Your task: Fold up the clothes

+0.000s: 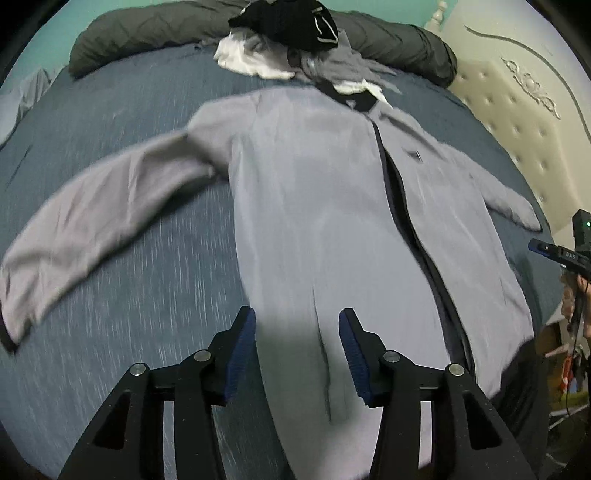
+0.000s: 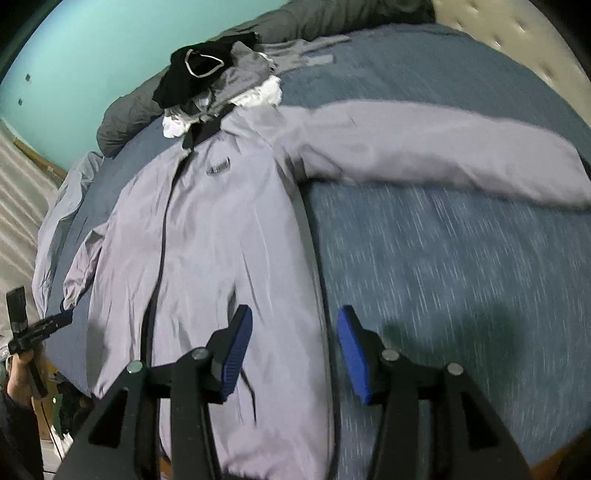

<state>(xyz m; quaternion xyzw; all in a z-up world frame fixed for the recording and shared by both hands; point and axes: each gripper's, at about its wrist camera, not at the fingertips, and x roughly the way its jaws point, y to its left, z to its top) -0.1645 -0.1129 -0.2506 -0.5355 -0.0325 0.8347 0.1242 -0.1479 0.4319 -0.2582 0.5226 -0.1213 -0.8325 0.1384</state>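
Observation:
A light grey zip jacket (image 1: 314,206) lies spread flat, front up, on the blue bedspread (image 1: 129,288), both sleeves stretched out to the sides. In the left wrist view my left gripper (image 1: 297,325) hangs open above the jacket's lower hem, nothing between its blue pads. The right wrist view shows the same jacket (image 2: 207,221), and my right gripper (image 2: 295,321) stands open over its right side seam, pads empty. The right gripper (image 1: 550,251) also shows at the far right edge of the left wrist view, and the left gripper (image 2: 55,321) at the left edge of the right wrist view.
A heap of other clothes, black, white and grey (image 1: 288,40), sits at the jacket's collar. A dark grey quilted duvet (image 1: 147,33) lies rolled along the far side. A cream tufted headboard (image 1: 517,110) stands at the right. Turquoise wall (image 2: 92,66) behind.

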